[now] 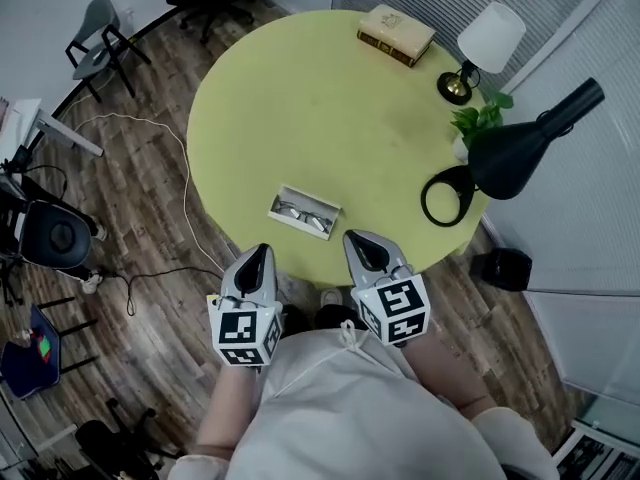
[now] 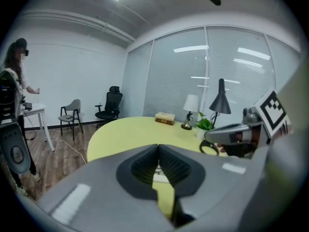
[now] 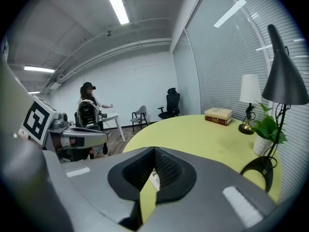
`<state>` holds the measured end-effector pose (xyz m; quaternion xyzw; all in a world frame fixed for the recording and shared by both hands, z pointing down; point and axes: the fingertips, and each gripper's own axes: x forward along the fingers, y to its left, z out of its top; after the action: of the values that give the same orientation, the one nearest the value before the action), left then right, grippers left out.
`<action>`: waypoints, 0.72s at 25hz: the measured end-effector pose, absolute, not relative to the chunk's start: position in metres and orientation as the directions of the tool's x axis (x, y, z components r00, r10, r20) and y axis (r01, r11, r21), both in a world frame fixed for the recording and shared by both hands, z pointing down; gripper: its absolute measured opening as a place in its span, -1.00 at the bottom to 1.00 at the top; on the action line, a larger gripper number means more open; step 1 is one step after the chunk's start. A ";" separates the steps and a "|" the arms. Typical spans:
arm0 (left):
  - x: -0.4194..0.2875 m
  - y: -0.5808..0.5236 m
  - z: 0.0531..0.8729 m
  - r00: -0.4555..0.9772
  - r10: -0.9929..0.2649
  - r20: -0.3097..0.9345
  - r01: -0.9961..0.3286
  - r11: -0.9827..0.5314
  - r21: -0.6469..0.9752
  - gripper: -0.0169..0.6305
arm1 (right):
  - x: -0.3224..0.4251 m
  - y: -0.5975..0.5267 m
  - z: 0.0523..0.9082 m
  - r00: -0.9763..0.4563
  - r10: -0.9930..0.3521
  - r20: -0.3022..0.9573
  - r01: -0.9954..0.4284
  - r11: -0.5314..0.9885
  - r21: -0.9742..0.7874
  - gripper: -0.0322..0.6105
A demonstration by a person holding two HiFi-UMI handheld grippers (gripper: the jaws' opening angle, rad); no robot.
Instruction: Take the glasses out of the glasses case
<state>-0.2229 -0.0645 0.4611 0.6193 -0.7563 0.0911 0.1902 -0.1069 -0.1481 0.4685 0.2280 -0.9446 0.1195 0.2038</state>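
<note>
The left gripper (image 1: 260, 256) and right gripper (image 1: 361, 244) hang clenched on nothing. The open glasses case (image 1: 279, 206) lies just ahead between them on the table (image 1: 330, 98), the glasses (image 1: 304, 214) seemingly inside it — likely staged for a two-sided reach.

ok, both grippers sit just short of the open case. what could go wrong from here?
1. The left gripper and right gripper both have their fingers shut; going in like that would shove the open white rectangular glasses case, not grasp it.
2. The case lies loose by the near edge of the round yellow-green table; a nudge may slide it off.
3. The thin-framed glasses could bend under a hard pinch.
</note>
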 end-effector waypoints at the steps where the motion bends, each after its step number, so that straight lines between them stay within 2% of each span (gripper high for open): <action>1: -0.223 -0.075 0.463 -0.132 -0.906 0.403 -0.978 0.186 0.099 -0.93 | -0.106 -0.154 0.471 -0.803 -0.394 0.448 -0.497 0.857 -0.136 -0.90; 11: -0.239 -0.143 0.483 0.165 -0.869 0.466 -0.986 -0.144 0.080 -0.93 | -0.105 -0.187 0.485 -0.635 -0.572 0.519 -0.733 0.659 -0.171 -0.90; 18: -0.248 -0.157 0.515 0.318 -0.786 0.529 -0.944 -0.311 0.105 -0.93 | -0.120 -0.188 0.512 -0.554 -0.600 0.577 -0.801 0.573 -0.173 -0.90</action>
<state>-0.2480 -0.1570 0.5147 0.7860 -0.5505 0.1945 0.2032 -0.1203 -0.1881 0.5118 0.4097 -0.8552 0.2135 0.2349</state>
